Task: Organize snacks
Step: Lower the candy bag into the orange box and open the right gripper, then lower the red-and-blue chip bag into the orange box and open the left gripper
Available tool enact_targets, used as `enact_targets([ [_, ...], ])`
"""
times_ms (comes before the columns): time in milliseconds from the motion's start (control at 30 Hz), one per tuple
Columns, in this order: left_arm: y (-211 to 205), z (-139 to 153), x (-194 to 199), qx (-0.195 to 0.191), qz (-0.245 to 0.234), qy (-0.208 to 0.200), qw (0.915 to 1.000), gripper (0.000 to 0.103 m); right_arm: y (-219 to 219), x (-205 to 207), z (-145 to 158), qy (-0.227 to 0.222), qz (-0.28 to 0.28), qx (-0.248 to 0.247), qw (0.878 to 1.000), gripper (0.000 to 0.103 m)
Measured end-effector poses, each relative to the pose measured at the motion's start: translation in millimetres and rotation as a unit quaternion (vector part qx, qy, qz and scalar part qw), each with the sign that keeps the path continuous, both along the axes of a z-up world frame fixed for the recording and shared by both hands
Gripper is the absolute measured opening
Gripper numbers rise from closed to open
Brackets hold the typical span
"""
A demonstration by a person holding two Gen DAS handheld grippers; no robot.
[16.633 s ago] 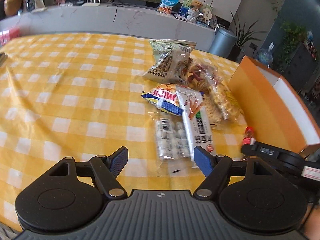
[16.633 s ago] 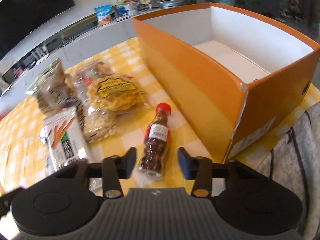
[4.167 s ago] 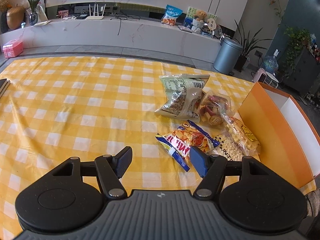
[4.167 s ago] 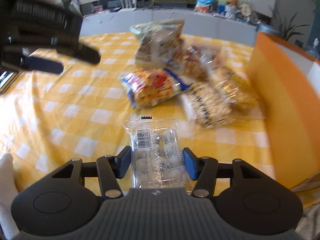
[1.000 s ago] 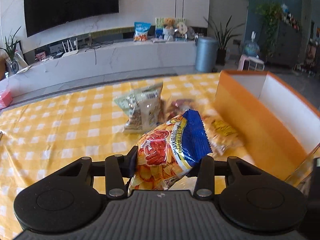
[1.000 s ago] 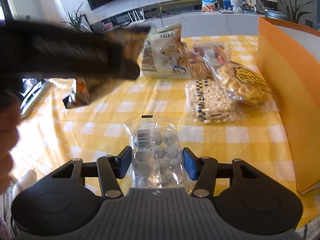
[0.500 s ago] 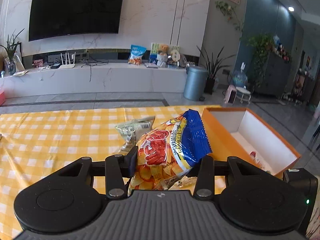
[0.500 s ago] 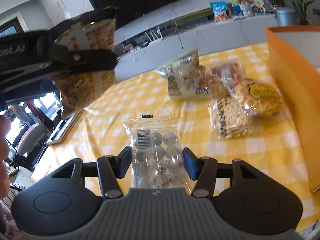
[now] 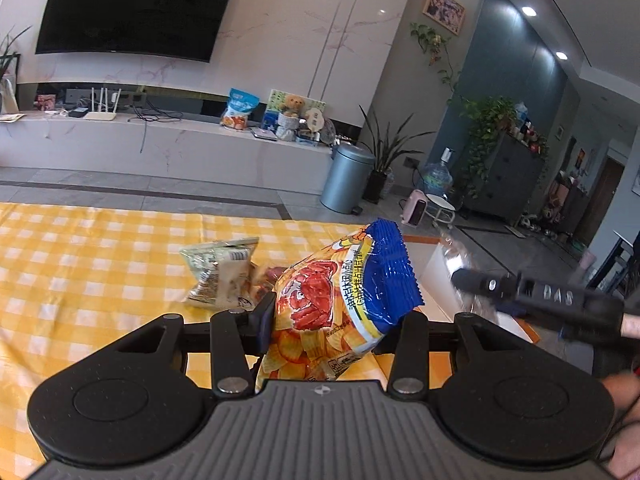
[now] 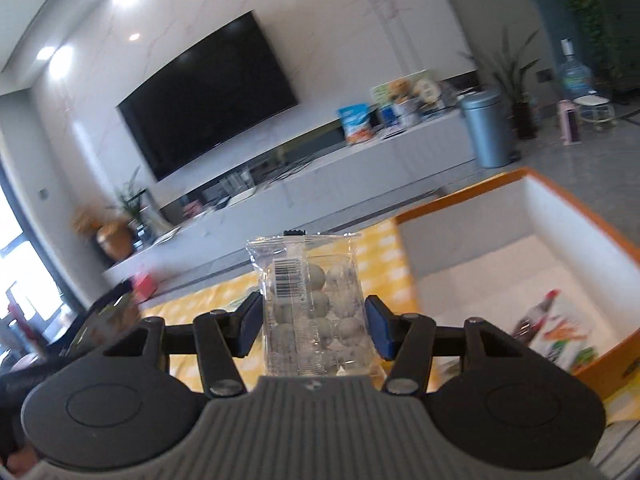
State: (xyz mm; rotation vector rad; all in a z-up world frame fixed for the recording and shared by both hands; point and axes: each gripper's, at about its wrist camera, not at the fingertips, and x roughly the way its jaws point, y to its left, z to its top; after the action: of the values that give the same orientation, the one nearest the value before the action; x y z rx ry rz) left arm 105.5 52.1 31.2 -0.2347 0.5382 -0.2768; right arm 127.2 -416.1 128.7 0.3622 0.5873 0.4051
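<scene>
the right gripper, pinching the clear bag of round candies, has risen off the table and now hangs near the orange box. the left gripper holds the chip bag aloft, unmoved; both look ready to drop in.

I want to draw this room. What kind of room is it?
Most likely a home living room: a big black flat-screen television hangs on the marble wall above a long white media console, with leafy green houseplants nearby.

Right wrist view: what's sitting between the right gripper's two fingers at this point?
A clear packet of round candies stands between the right gripper fingers, held up off the table, in the right wrist view.
</scene>
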Motion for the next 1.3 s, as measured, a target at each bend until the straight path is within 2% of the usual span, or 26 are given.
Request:
enact_targets([
  [133, -10.5, -6.9, 4.2, 0.017, -0.020, 0.006, 0.9996, 0.049, -26.6, 28.7, -2.7, 0.039, -0.059, -0.008, 0.997, 0.054],
  [300, -20.4, -17.4, 5.8, 0.028, -0.030, 0.023, 0.9989, 0.049, -44.7, 69.6, -16.8, 0.085, -0.087, -0.036, 0.992, 0.055],
  [400, -25.1, -22.4, 4.5, 0.037, -0.036, 0.025, 0.9983, 0.049, -40.8, 100.8, -38.0, 0.139, -0.057, -0.062, 0.987, 0.055],
  [467, -28.0, -26.4, 4.3, 0.040, -0.038, 0.030, 0.9980, 0.049, -34.3, 116.9, -48.0, 0.150, -0.042, -0.073, 0.985, 0.055],
  [600, -29.9, -33.5, 5.8, 0.049, -0.035, 0.043, 0.9972, 0.049, -23.9, 140.7, -69.4, 0.174, -0.051, -0.107, 0.978, 0.055],
  [800, -23.0, -40.2, 10.5, 0.049, -0.030, 0.052, 0.9970, 0.049, -19.9, 154.7, -91.0, 0.182, -0.061, -0.141, 0.971, 0.055],
  [1000, -20.8, -48.9, 15.2, 0.047, -0.025, 0.071, 0.9961, 0.049, -10.6, 153.4, -86.6, 0.174, -0.029, -0.151, 0.973, 0.061],
  [1033, -22.2, -49.9, 15.0, 0.051, -0.024, 0.073, 0.9957, 0.049, -11.7, 152.6, -85.0, 0.170, -0.029, -0.146, 0.974, 0.063],
  [1067, -23.6, -50.0, 14.9, 0.054, -0.022, 0.075, 0.9955, 0.049, -14.0, 151.5, -83.5, 0.166, -0.024, -0.135, 0.977, 0.074],
  [1100, -24.9, -49.7, 14.7, 0.056, -0.022, 0.076, 0.9953, 0.049, -16.5, 149.9, -81.3, 0.160, -0.020, -0.122, 0.979, 0.079],
  [1200, -30.6, -45.1, 12.1, 0.056, -0.021, 0.074, 0.9955, 0.049, -24.9, 138.4, -72.4, 0.143, -0.035, -0.114, 0.983, 0.080],
  [1300, -40.7, -36.9, 9.9, 0.057, -0.029, 0.062, 0.9960, 0.049, -45.8, 115.4, -61.2, 0.118, -0.061, -0.081, 0.988, 0.082],
])
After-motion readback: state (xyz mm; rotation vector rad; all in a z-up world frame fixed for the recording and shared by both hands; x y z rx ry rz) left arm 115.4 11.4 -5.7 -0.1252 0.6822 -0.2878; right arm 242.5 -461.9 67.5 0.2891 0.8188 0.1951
